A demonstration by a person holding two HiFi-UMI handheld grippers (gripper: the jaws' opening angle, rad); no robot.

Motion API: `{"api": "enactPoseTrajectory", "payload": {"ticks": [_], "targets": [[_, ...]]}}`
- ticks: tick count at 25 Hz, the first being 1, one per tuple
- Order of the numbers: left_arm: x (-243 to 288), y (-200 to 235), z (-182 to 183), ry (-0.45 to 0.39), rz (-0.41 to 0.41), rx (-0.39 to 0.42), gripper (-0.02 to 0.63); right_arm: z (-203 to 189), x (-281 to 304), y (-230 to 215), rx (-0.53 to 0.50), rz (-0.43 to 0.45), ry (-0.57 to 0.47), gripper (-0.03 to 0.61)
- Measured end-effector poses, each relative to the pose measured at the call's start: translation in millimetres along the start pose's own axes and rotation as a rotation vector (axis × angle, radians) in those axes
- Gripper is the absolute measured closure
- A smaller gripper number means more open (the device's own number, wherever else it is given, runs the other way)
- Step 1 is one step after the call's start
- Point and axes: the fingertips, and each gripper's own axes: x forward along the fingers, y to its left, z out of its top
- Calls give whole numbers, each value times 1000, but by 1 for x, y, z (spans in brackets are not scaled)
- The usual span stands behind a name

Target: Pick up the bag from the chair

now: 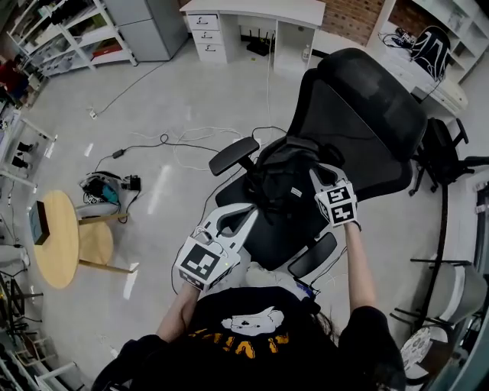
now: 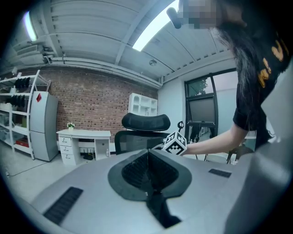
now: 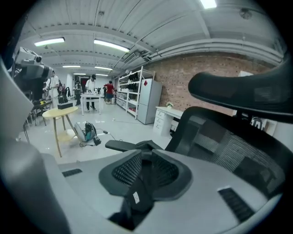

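A black bag point(image 1: 284, 172) rests on the seat of a black office chair point(image 1: 359, 114). My left gripper point(image 1: 250, 214) reaches in from the seat's front left and is shut on a black strap point(image 2: 158, 208) that hangs down between its pads. At the bag's right side, my right gripper point(image 1: 315, 174) is shut on another black strap point(image 3: 133, 197), which carries a small white label. The left gripper view shows the chair's headrest point(image 2: 145, 121) and the right gripper's marker cube point(image 2: 175, 142) ahead. Part of the bag point(image 3: 147, 146) shows just beyond the right jaws, in front of the mesh backrest point(image 3: 224, 141).
A round wooden table point(image 1: 57, 238) stands at the left, with a small bag point(image 1: 102, 191) and cables point(image 1: 191, 141) on the floor beside it. A white desk point(image 1: 252, 15) is behind the chair. A second black chair point(image 1: 447, 145) stands at the right.
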Motion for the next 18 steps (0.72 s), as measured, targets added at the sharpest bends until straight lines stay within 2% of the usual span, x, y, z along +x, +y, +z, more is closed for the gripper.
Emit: {"api": "enactPoseTrajectory", "payload": {"ticks": [3, 9, 14, 18], "targets": [[8, 9, 2, 12, 9, 8, 604, -10, 30, -14, -33, 29, 50, 478], [21, 22, -2, 43, 26, 2, 604, -37, 90, -42, -105, 70, 154, 290], [29, 29, -13, 74, 42, -6, 606, -77, 122, -53, -126, 102, 285, 241], [35, 37, -20, 109, 58, -18, 604, -95, 143, -56, -94, 130, 336, 224]]}}
